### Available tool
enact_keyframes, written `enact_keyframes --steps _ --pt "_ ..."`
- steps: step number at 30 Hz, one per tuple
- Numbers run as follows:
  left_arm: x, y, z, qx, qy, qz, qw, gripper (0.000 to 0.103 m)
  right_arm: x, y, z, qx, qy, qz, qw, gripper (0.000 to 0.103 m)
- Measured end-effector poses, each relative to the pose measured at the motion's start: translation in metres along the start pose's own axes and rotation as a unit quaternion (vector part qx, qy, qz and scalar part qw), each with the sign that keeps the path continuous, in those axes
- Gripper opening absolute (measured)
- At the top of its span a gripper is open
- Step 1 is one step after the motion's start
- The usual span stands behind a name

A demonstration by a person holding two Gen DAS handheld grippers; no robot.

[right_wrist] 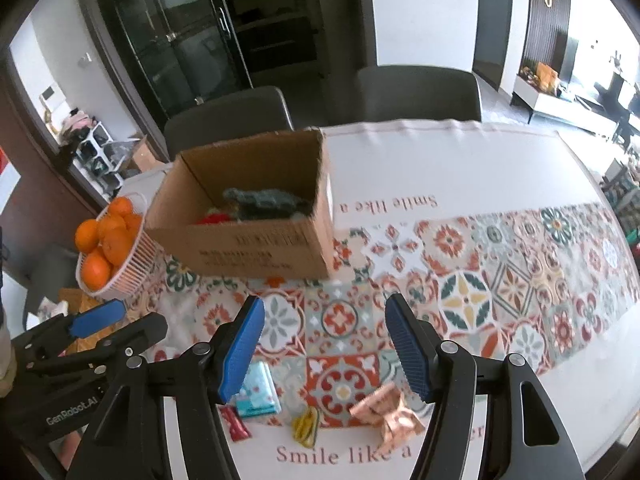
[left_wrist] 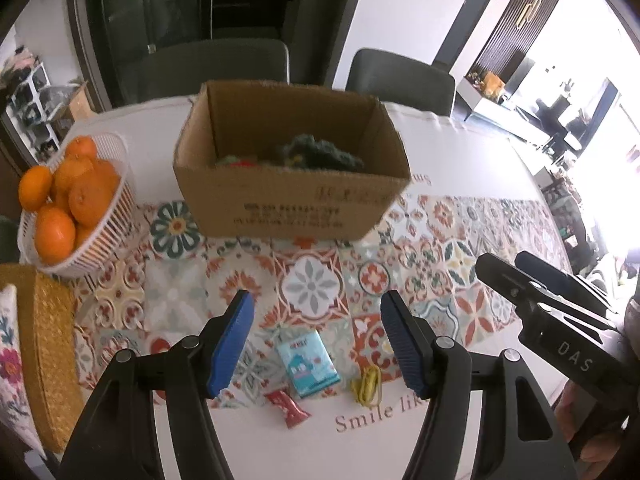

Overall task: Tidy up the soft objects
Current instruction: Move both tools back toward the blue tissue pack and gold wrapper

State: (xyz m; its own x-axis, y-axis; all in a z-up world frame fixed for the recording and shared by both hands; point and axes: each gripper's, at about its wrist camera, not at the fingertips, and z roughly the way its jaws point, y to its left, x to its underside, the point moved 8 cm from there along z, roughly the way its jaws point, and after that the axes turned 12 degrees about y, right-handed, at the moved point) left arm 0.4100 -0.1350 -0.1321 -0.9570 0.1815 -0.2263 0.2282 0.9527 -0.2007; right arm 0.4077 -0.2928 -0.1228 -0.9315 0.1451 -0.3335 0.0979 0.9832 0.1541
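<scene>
Right wrist: right gripper (right_wrist: 324, 346) gapes (empty) above tissue pack (right_wrist: 256, 390).

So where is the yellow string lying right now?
The yellow string lies on the tablecloth's near edge, just right of the blue tissue pack; in the right wrist view, the crumpled pink wrapper is on its other side.

Each tool, left tool (left_wrist: 316, 344) and right tool (right_wrist: 324, 348), has black angular arms, silver round screws and ribbed blue finger pads (left_wrist: 232, 344). White lettering reads "DAS" on the right tool and "GenRobot.AI" on the left. Bare skin shows on the right hand (left_wrist: 576, 412).
</scene>
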Motion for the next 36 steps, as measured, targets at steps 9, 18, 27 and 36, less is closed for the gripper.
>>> enact_keyframes --steps 9,18,27,36 --pt "0.023 -0.004 0.028 -0.009 0.032 -0.007 0.9994 0.065 0.034 -0.013 0.016 0.009 0.04 0.019 0.999 0.064" --pt "0.04 -0.003 0.066 -0.019 0.08 -0.008 0.9966 0.065 0.06 -0.031 0.041 0.035 0.09 0.034 0.995 0.064" --pt "0.052 0.0 0.103 -0.037 0.123 -0.015 0.9916 0.065 0.084 -0.038 0.077 0.032 0.163 0.033 0.986 0.067" --pt "0.063 0.004 0.132 -0.057 0.156 -0.021 0.9858 0.066 0.102 -0.051 0.108 0.055 0.223 0.026 0.973 0.067"
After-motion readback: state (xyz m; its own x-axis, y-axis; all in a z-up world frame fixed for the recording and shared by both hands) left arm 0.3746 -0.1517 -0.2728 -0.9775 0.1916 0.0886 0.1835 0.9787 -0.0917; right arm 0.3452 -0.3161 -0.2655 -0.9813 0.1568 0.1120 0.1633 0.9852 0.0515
